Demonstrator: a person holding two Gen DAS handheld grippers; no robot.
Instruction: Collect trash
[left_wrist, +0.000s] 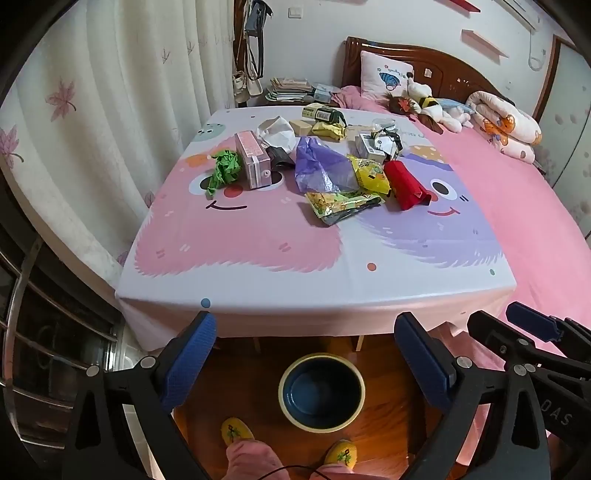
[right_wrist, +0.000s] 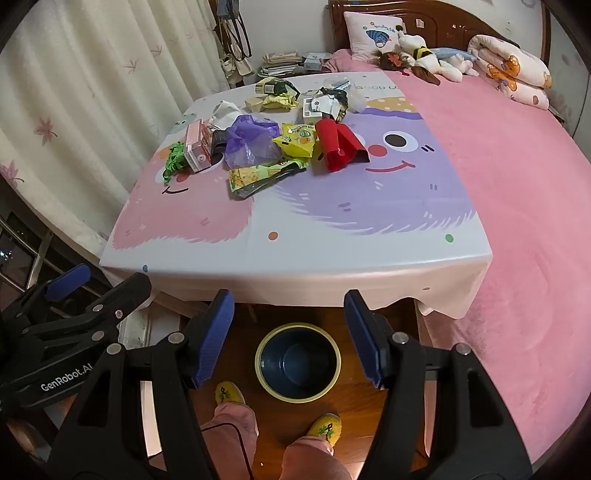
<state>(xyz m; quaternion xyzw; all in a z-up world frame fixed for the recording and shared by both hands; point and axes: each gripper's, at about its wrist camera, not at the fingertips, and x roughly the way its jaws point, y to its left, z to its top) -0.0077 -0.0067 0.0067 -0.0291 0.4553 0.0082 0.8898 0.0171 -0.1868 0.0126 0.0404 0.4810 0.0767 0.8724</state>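
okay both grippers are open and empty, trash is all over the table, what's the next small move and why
Probably reach the right gripper forward to the yellow-green snack wrapper. It is the piece of trash nearest the table's front edge, lying clear on the tablecloth, and the bin on the floor below looks empty, so nothing has been collected yet.

The left claw (right_wrist: 70, 291) body reads "GenRobot.AI"; the right claw (left_wrist: 524, 325) shows "DAS".
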